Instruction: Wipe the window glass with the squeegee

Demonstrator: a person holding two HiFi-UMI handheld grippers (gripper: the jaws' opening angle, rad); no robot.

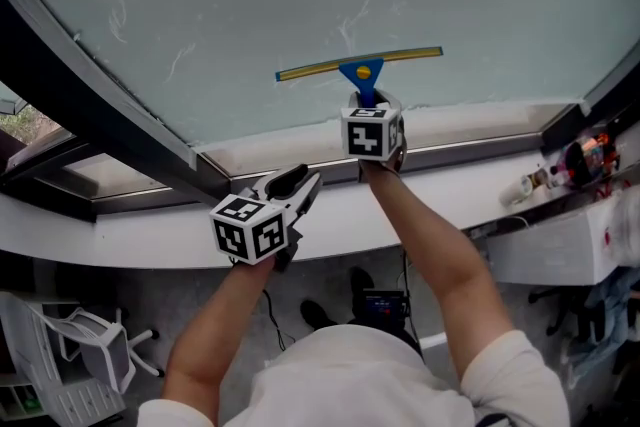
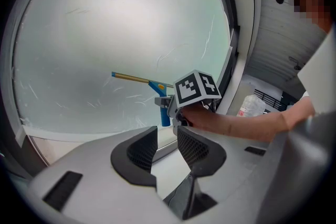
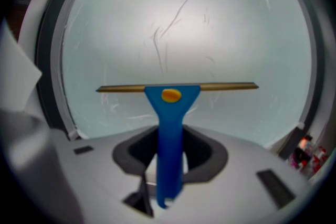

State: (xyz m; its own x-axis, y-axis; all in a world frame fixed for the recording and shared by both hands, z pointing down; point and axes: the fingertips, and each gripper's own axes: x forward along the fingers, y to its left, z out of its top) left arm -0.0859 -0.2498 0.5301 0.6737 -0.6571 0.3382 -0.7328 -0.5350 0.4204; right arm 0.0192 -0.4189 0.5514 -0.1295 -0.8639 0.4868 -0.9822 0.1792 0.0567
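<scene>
Within right tool [image 3: 169, 157], squeegee handle [image 3: 170, 128]

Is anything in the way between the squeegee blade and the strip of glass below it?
Nothing visible. The squeegee, clamped in the right hand-held gripper, has bare glass below its blade down to the frame. The left hand-held gripper is open and empty, lower and off the glass.

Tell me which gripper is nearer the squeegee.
Right. The right gripper is shut on the blue handle of the squeegee; the left gripper, jaws open and empty, hangs apart from it, lower and to its left.
</scene>
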